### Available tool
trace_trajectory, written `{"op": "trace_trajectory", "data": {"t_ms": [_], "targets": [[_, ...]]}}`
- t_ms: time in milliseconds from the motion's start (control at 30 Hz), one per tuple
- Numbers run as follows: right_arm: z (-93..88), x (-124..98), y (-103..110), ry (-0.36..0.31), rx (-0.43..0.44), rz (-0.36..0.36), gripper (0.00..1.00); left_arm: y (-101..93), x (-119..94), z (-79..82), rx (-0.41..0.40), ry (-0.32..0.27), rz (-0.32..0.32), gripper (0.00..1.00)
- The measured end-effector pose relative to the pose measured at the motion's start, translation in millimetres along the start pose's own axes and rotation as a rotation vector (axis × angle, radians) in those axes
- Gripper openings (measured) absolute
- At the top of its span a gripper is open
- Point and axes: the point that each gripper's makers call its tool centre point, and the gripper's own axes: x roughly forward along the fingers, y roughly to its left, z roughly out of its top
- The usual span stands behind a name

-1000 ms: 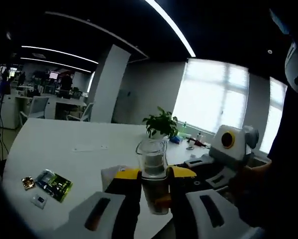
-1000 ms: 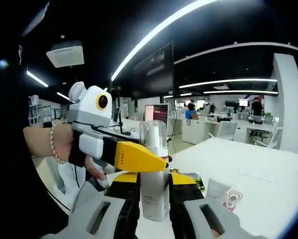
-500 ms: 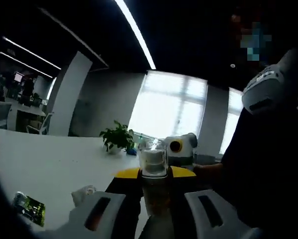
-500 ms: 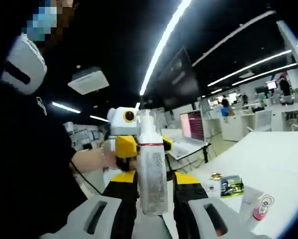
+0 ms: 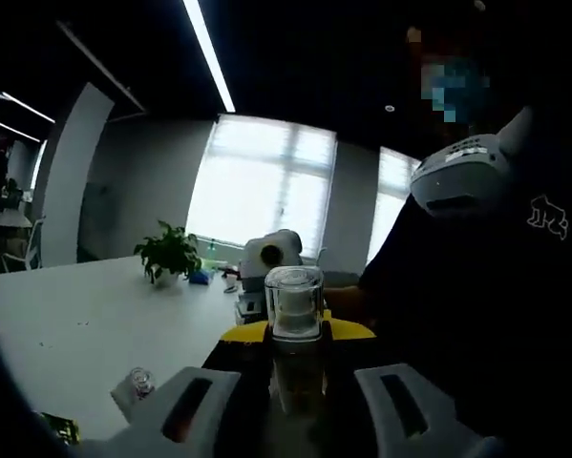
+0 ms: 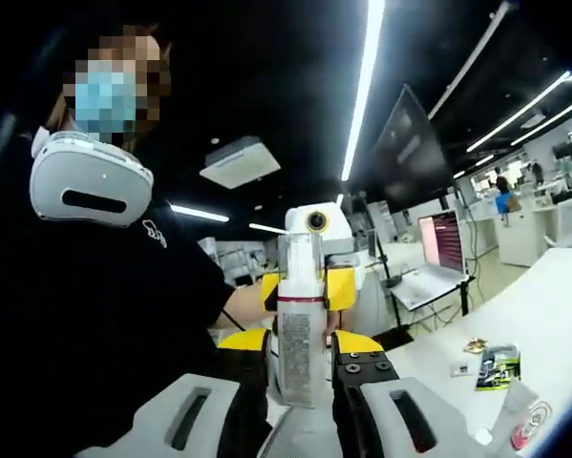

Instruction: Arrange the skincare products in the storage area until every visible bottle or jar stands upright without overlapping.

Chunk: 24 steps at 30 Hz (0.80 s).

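Each gripper grips its own load above the bench (image 5: 66, 329) — left gripper (image 5: 295, 334) jaws clamped on a clear-capped bottle (image 5: 294, 320), right gripper (image 6: 300, 345) jaws on a tall white bottle (image 6: 300, 320).

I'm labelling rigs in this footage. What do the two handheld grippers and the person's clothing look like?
Both the left gripper and the right gripper have pale grey moulded bodies with dark slots, black jaws and yellow tips. The person wears a black top with a small white logo and a white device strapped at the chest.
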Motion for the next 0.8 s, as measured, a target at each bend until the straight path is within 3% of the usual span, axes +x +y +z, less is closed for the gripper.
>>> {"op": "trace_trajectory", "data": {"t_ms": [100, 267, 333, 433, 467, 533, 600, 633, 667, 700, 767, 800], "targets": [[-2.3, 0.4, -5.0, 0.009, -0.019, -0.028, 0.19, 6.9, 0.1, 0.7, -0.011, -0.012, 0.021, 0.23], [-2.0, -1.5, -15.7, 0.007, 0.002, -0.075, 0.11, 14.0, -1.5, 2.7, -0.029, -0.024, 0.038, 0.23], [-1.6, -3.3, -24.1, 0.014, -0.058, -0.136, 0.09, 18.7, -1.9, 3.0, -0.025, -0.025, 0.061, 0.23], [4.1, -13.8, -49.1, -0.011, -0.1, -0.301, 0.08, 45.0, -5.2, 4.2, -0.002, -0.036, 0.209, 0.23], [6.1, -18.1, -55.7, -0.016, -0.103, -0.354, 0.08, 57.8, -7.7, 6.0, -0.021, -0.055, 0.29, 0.24], [14.3, -26.4, -69.5, -0.035, -0.157, -0.484, 0.08, 67.3, -10.1, 5.4, -0.009, -0.05, 0.368, 0.22], [21.6, -29.3, -76.1, -0.066, -0.178, -0.578, 0.08, 84.2, -13.2, -2.3, -0.019, -0.022, 0.498, 0.3], [16.5, -29.6, -79.7, -0.021, -0.211, -0.626, 0.08, 87.2, -12.1, 3.9, -0.026, -0.069, 0.524, 0.32], [17.9, -27.6, -83.7, -0.021, -0.247, -0.67, 0.08, 86.3, -12.1, 1.5, -0.023, -0.059, 0.523, 0.32], [18.8, -23.6, -82.7, -0.028, -0.267, -0.671, 0.08, 90.0, -12.9, 5.8, -0.017, -0.096, 0.551, 0.31], [18.4, -20.6, -83.9, -0.055, -0.258, -0.697, 0.08, 91.6, -15.5, 6.5, -0.033, -0.112, 0.564, 0.29], [19.9, -22.1, -85.4, -0.038, -0.311, -0.729, 0.08, 93.4, -17.9, 7.8, -0.049, -0.127, 0.578, 0.27]]}}
